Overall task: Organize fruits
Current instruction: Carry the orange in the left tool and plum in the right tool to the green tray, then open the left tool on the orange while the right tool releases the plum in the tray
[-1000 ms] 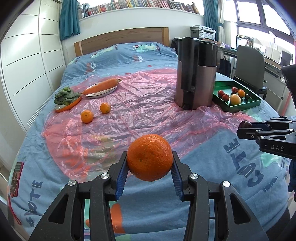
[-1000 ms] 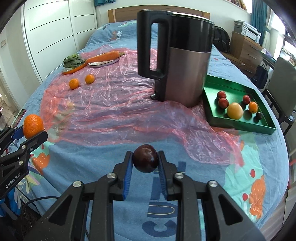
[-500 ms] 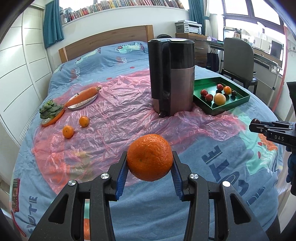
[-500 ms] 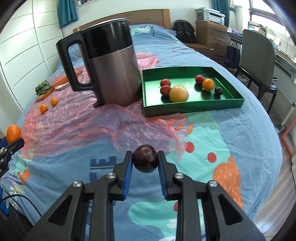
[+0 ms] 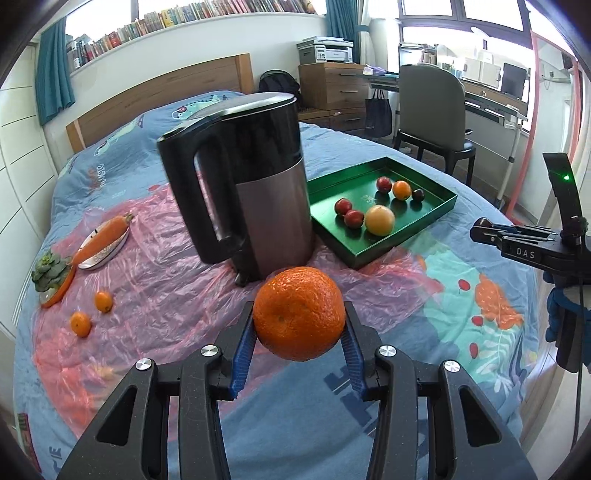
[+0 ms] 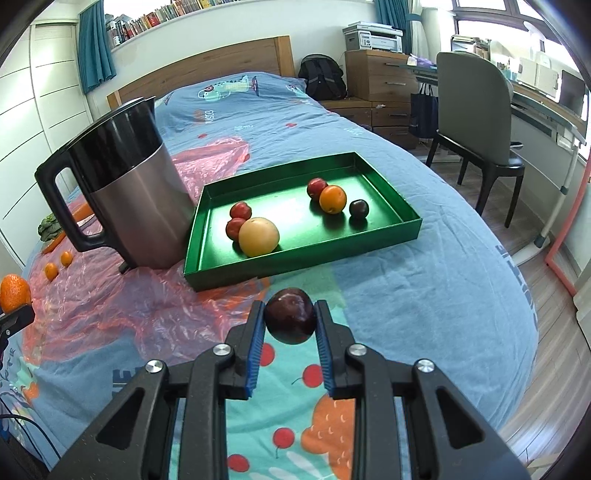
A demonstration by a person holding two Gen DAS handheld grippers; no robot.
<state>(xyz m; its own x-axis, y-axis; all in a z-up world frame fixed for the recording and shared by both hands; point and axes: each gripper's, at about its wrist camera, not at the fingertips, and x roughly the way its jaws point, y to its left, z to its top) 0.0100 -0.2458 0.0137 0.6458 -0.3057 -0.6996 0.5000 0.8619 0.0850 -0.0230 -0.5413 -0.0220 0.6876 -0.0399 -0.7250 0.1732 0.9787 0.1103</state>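
Daylight reaches you from the windows (image 5: 480, 14) at upper right, blown out white there. Scene bright and sharp at centre. Fisheye bends the edges, dark corners. Glare on the green tray (image 6: 295, 206) floor; soft shadows under fruit.

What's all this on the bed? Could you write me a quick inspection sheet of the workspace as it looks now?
Surface: bed with pink plastic sheet.
Job's things: green tray holding six fruits; two small oranges on the sheet.
Clutter: kettle, carrot on a dish.
Grippers: left gripper clamps an orange; right gripper clamps a dark plum.
Cables: black cable, lower left.
Surroundings: chair, bookshelf.
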